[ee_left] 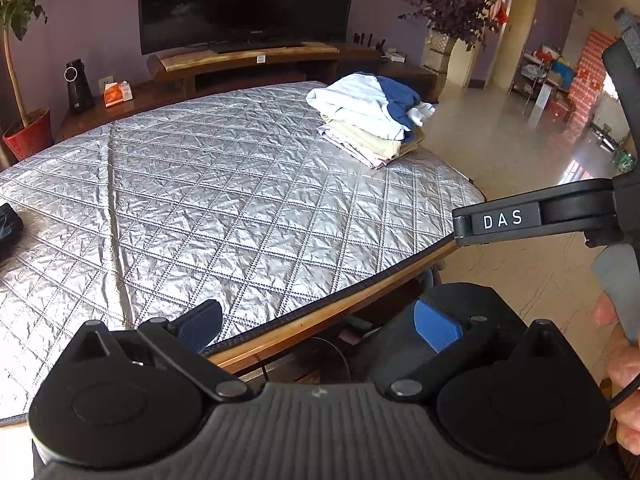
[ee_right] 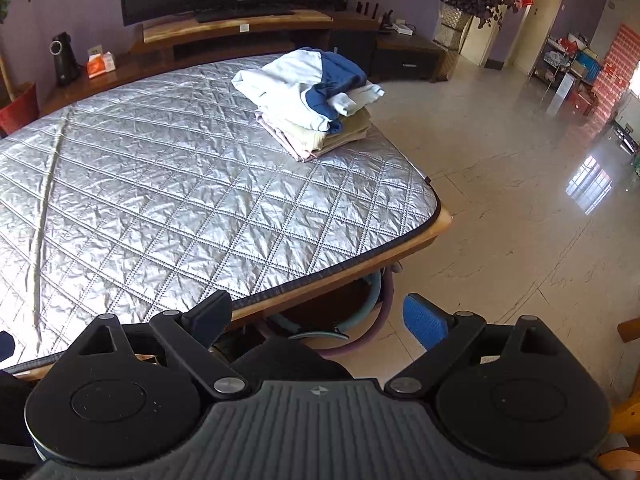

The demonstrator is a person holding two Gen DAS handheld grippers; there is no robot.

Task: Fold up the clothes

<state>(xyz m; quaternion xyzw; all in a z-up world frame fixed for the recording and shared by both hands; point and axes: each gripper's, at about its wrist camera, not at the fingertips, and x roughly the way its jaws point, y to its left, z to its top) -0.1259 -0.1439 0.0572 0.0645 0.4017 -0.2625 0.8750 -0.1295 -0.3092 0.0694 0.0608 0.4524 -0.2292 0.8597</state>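
The stack of folded clothes (ee_left: 370,118) (ee_right: 310,100) (white-and-blue garment on top) lies at the tabletop's (ee_left: 200,200) (ee_right: 180,200) far right corner, well apart from both released, empty tongs (ee_left: 318,326) (ee_right: 318,318).

The silver quilted mat (ee_right: 180,184) lies bare across most of both views, from the near edge up to the far side, giving wide open surface in the centre and left of each frame. The one obstacle on it is the pile of clothes (ee_right: 308,100) near its far right corner, upper centre in the right wrist view. A dark item (ee_left: 10,220) sits at the left edge of the left wrist view, partly cut off. Beyond the mat's far edge, the TV stand (ee_left: 248,64) blocks the top of the frame. To the right, the tiled floor (ee_right: 520,200) is open. The right gripper (ee_left: 456,224) juts in from the right of the left wrist view, over the mat's near right edge.
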